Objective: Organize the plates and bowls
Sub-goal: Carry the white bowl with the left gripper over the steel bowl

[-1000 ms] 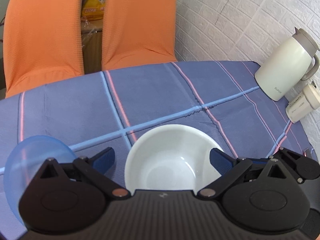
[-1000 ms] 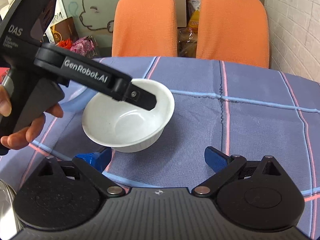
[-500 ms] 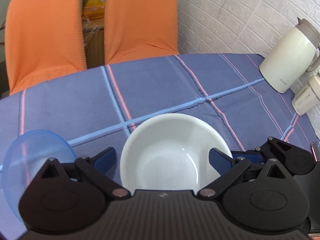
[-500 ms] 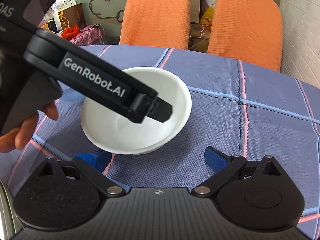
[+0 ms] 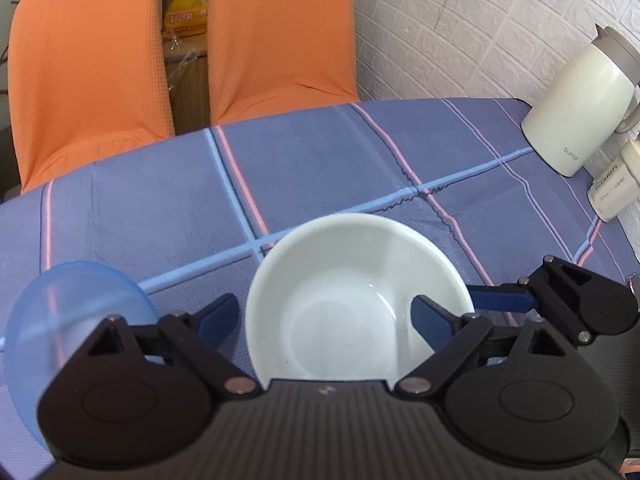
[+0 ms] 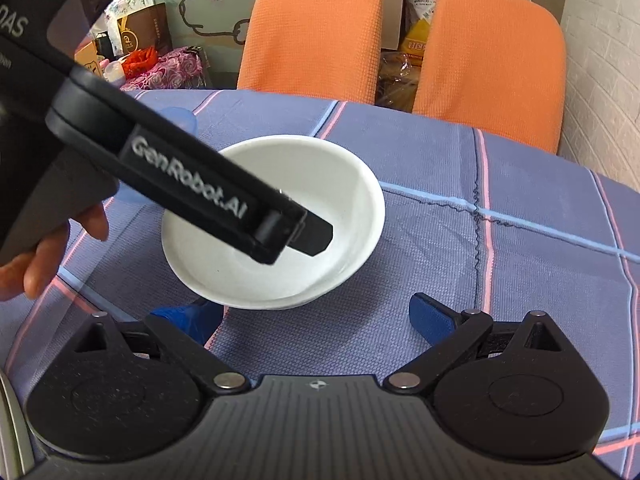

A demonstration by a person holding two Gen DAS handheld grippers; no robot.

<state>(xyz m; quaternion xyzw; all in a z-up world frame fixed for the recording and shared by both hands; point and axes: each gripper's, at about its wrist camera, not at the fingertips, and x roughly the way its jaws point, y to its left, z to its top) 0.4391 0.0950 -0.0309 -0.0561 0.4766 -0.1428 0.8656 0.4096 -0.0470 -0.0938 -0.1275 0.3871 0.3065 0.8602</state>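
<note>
The left gripper (image 5: 324,316) stands wide open around the white bowl (image 5: 352,300), its right finger (image 5: 432,320) inside the rim, likely mid-grasp; next it must close, while the right gripper (image 6: 312,316) waits open, empty.

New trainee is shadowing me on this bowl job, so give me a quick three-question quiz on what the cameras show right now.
1. True or false: the right gripper is shut on the white bowl.
2. In the left wrist view, what sits left of the white bowl? A) a translucent blue dish B) a red mug C) a steel pot
3. How many orange chairs stand beyond the table?

Key: 1 false, it is open and holds nothing; 2 A; 3 two.
</note>
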